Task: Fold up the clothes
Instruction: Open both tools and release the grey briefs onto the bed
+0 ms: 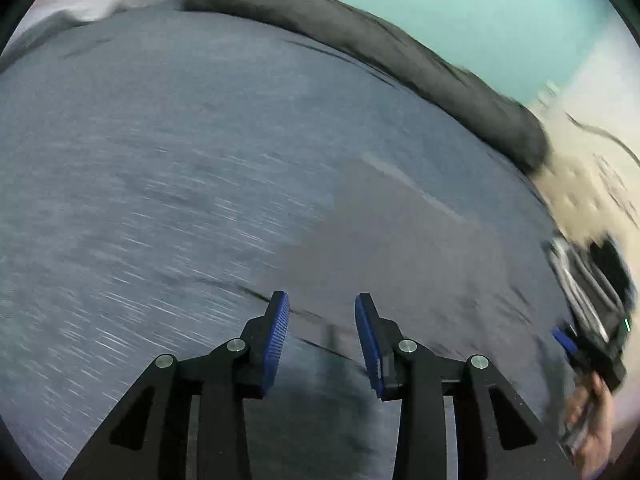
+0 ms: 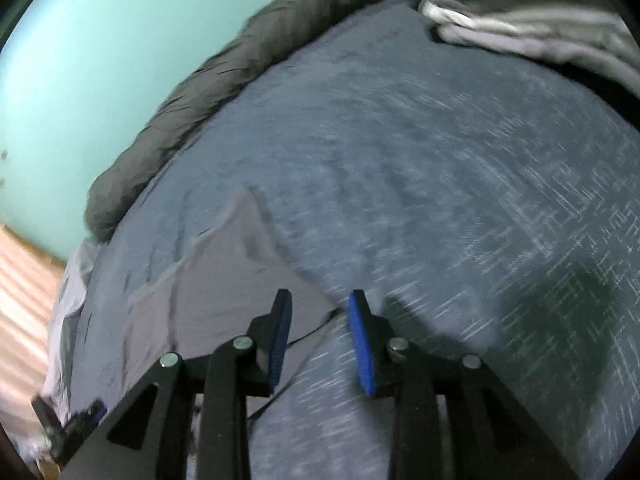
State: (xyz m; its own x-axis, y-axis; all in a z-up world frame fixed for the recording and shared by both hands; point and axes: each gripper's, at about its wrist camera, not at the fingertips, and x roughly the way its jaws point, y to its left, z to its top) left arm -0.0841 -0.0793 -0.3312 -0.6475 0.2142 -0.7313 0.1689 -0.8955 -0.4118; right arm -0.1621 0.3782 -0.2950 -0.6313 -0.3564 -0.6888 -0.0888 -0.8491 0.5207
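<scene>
Left claw [image 1: 322, 312]: pads spread, nothing between them, hanging clear above the cloth. Right claw [image 2: 320, 308]: same, pads apart, nothing pinched.

Under both claws I see a blue-grey bedspread [image 1: 160, 168] with a pale streaky weave, filling most of each view. Both feeds are motion-blurred, so detail is poor.

Task item: a flat mauve-grey garment [image 2: 224, 276] lies on the bedspread. In the right wrist view it sits just ahead and left of my right claw, its near corner running under the left pad; its far edge is rumpled into a peak. In the left wrist view the same garment [image 1: 392, 240] lies ahead and right of my left claw, lying flat.

A dark grey rolled blanket [image 1: 360, 44] runs along the bedspread's far edge, well beyond both claws, against a teal wall [image 1: 460, 8]. A grey-and-white striped cloth [image 2: 532, 20] is heaped far ahead-right of the right claw.

Right claw also shows at the far right of the left view, a hand [image 1: 592, 412] gripping it.
</scene>
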